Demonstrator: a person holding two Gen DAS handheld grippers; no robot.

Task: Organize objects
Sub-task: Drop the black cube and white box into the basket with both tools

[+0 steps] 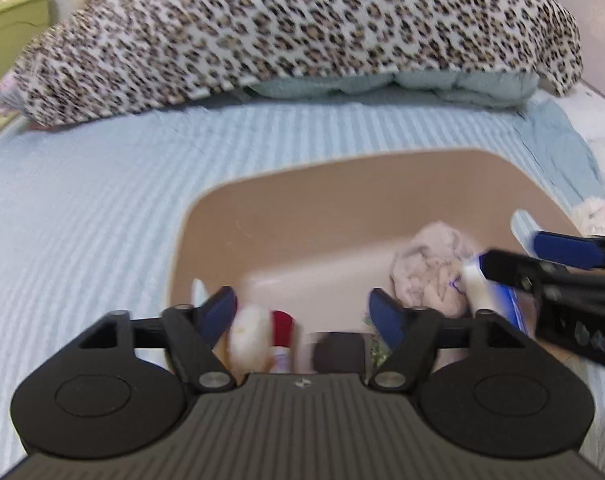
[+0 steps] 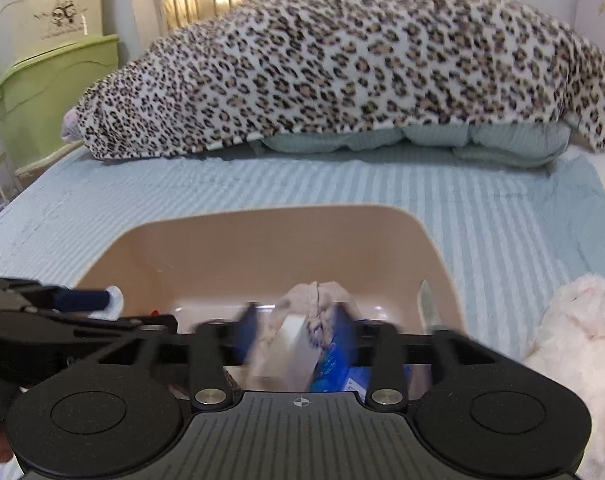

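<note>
A tan plastic bin (image 1: 342, 184) (image 2: 262, 236) sits on the blue striped bedspread. My left gripper (image 1: 302, 312) is open over the bin's near side, above a white and red item (image 1: 262, 332) and a dark block (image 1: 338, 350). A crumpled pinkish cloth (image 1: 430, 268) lies in the bin. My right gripper (image 2: 298, 332) is over the bin with its fingers around a white and blue packet (image 2: 330, 364) and the cloth (image 2: 318, 304); blur hides the grip. It enters the left wrist view (image 1: 542, 256) from the right.
A leopard-print blanket (image 2: 342, 68) covers a heap of pillows at the back of the bed. A white plush toy (image 2: 578, 340) lies right of the bin. Green and cream storage boxes (image 2: 50, 92) stand at the left beside the bed.
</note>
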